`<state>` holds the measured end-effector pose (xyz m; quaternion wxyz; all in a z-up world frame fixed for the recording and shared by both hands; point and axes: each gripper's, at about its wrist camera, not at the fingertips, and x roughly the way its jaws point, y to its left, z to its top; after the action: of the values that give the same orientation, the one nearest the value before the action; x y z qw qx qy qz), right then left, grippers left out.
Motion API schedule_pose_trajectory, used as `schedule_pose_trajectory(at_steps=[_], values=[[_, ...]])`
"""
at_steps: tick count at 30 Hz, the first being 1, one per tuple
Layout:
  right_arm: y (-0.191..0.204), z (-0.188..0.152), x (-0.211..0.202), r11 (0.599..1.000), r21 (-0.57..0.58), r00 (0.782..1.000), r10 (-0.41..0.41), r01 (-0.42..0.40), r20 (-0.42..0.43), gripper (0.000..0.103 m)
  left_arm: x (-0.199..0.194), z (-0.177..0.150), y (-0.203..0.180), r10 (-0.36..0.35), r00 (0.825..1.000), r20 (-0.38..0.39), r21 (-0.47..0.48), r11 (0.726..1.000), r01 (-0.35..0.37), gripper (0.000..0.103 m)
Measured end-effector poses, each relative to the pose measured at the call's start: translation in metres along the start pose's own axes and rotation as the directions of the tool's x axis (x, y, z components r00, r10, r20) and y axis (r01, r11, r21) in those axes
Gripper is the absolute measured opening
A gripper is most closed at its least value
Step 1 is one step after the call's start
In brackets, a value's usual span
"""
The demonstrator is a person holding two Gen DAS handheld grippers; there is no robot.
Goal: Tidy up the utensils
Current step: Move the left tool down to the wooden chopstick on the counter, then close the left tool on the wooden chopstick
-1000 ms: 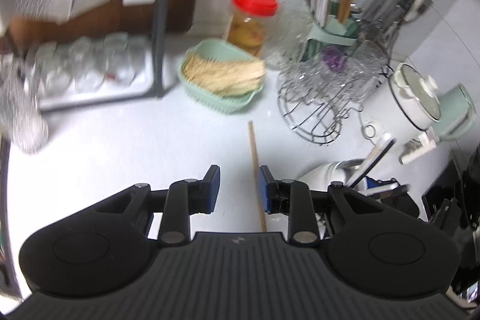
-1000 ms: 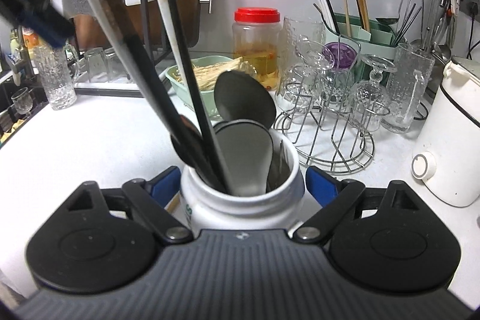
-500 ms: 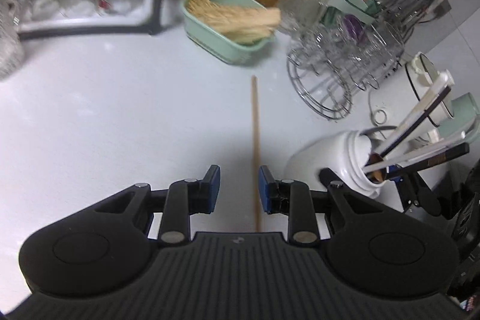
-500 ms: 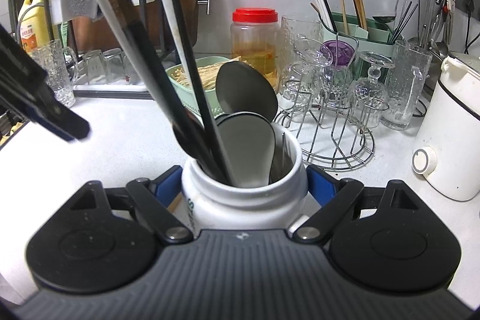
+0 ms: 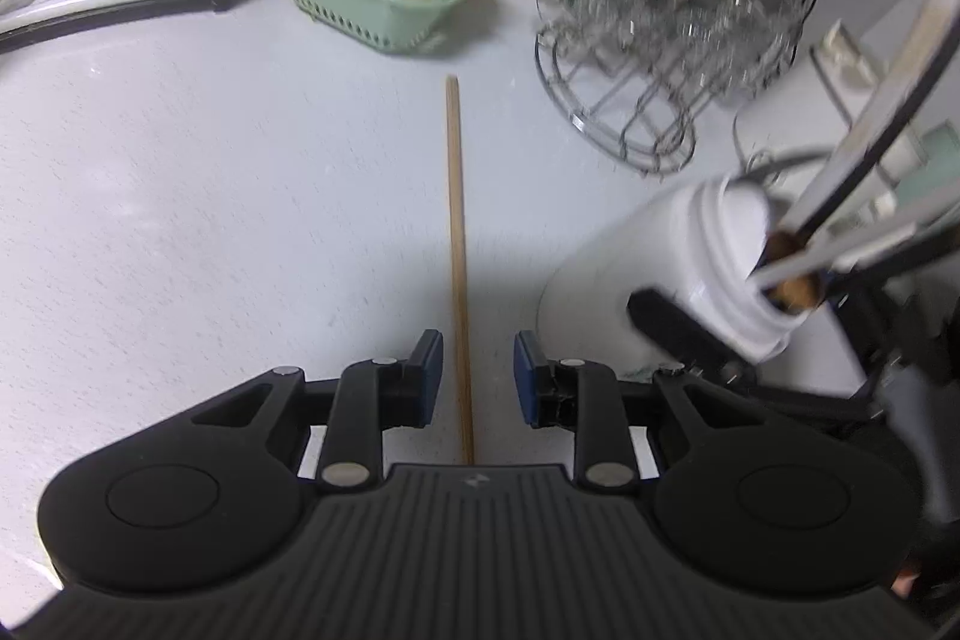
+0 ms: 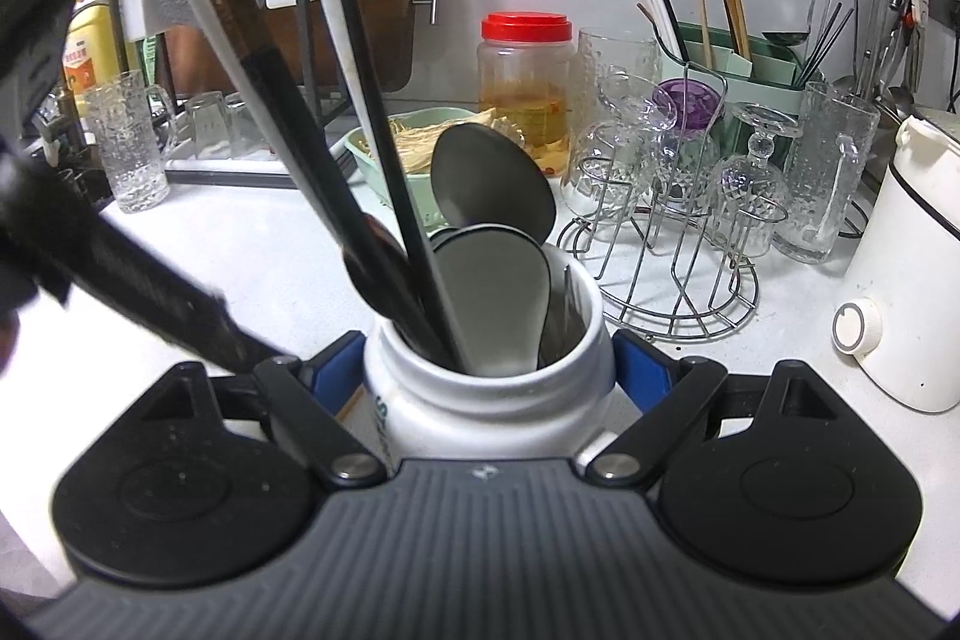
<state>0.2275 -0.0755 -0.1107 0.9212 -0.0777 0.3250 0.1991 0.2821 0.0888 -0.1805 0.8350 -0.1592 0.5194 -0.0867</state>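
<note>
The left claw (image 5: 478, 376) is open, one finger on each side of a wooden chopstick (image 5: 457, 244) lying on the white worktop (image 5: 180, 196). The right claw (image 6: 489, 370) squeezes a white jar (image 6: 486, 400) full of spoons (image 6: 492, 187).

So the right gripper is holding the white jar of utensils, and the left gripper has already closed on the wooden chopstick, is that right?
Not quite. The right gripper does hold the white jar, but the left wrist view shows the left gripper open, with the wooden chopstick lying on the counter between its fingers, not yet clamped.
</note>
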Motion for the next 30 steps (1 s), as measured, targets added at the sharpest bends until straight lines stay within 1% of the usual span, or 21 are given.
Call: schedule_pose_trajectory(at_steps=[1, 5, 7, 8, 11, 13, 16, 19, 21, 23, 24, 26, 30], values=[[0.0, 0.0, 0.0, 1.0, -0.003, 1.0, 0.004, -0.004, -0.002, 0.09, 0.005, -0.003, -0.002, 0.009, 1.0, -0.005, 0.009, 1.0, -0.009, 0.026], [-0.003, 0.001, 0.0, 1.0, -0.013, 1.0, 0.017, -0.017, -0.008, 0.09, 0.023, -0.011, -0.006, 0.043, 0.999, -0.015, 0.033, 0.999, -0.043, 0.019], [-0.002, 0.001, 0.0, 1.0, -0.018, 1.0, 0.02, -0.02, -0.009, 0.09, 0.03, -0.013, -0.005, 0.062, 0.998, -0.022, 0.029, 0.998, -0.062, 0.011], [-0.003, 0.002, 0.0, 0.999, -0.023, 1.0, 0.021, -0.022, -0.012, 0.09, 0.031, -0.013, -0.005, 0.062, 0.998, -0.015, 0.025, 0.998, -0.061, 0.01], [-0.004, 0.002, 0.001, 0.999, -0.026, 0.999, 0.03, -0.03, -0.02, 0.09, 0.031, -0.012, -0.006, 0.09, 0.996, -0.017, 0.03, 0.996, -0.09, 0.005], [-0.004, 0.003, 0.001, 0.999, -0.025, 0.999, 0.031, -0.031, -0.023, 0.09, 0.029, -0.013, -0.007, 0.101, 0.995, -0.018, 0.036, 0.994, -0.1, 0.004], [-0.004, 0.003, 0.001, 0.999, -0.021, 0.999, 0.03, -0.031, -0.028, 0.09, 0.025, -0.018, -0.006, 0.091, 0.996, -0.022, 0.04, 0.995, -0.09, 0.004], [-0.004, 0.004, 0.002, 0.999, -0.023, 0.999, 0.031, -0.032, -0.033, 0.09, 0.017, -0.027, -0.002, 0.086, 0.995, -0.049, 0.026, 0.996, -0.085, 0.004], [-0.004, 0.004, 0.002, 0.999, -0.023, 0.999, 0.031, -0.032, -0.035, 0.09, 0.01, -0.037, 0.001, 0.079, 0.995, -0.063, 0.019, 0.997, -0.078, 0.004], [-0.004, 0.004, 0.002, 0.999, -0.026, 0.999, 0.033, -0.034, -0.035, 0.09, -0.003, -0.048, 0.006, 0.056, 0.996, -0.063, 0.01, 0.998, -0.056, 0.004], [-0.004, 0.004, 0.002, 0.999, -0.026, 0.999, 0.033, -0.034, -0.034, 0.09, -0.01, -0.055, 0.007, 0.052, 0.997, -0.064, 0.02, 0.998, -0.051, 0.004], [-0.004, 0.005, 0.003, 0.999, -0.03, 0.999, 0.032, -0.033, -0.034, 0.09, -0.021, -0.069, 0.008, 0.07, 0.995, -0.073, 0.044, 0.997, -0.066, 0.004], [-0.004, 0.004, 0.002, 0.999, -0.023, 0.999, 0.03, -0.031, -0.034, 0.09, -0.041, -0.092, 0.02, 0.039, 0.995, -0.092, -0.011, 0.999, -0.04, 0.004]])
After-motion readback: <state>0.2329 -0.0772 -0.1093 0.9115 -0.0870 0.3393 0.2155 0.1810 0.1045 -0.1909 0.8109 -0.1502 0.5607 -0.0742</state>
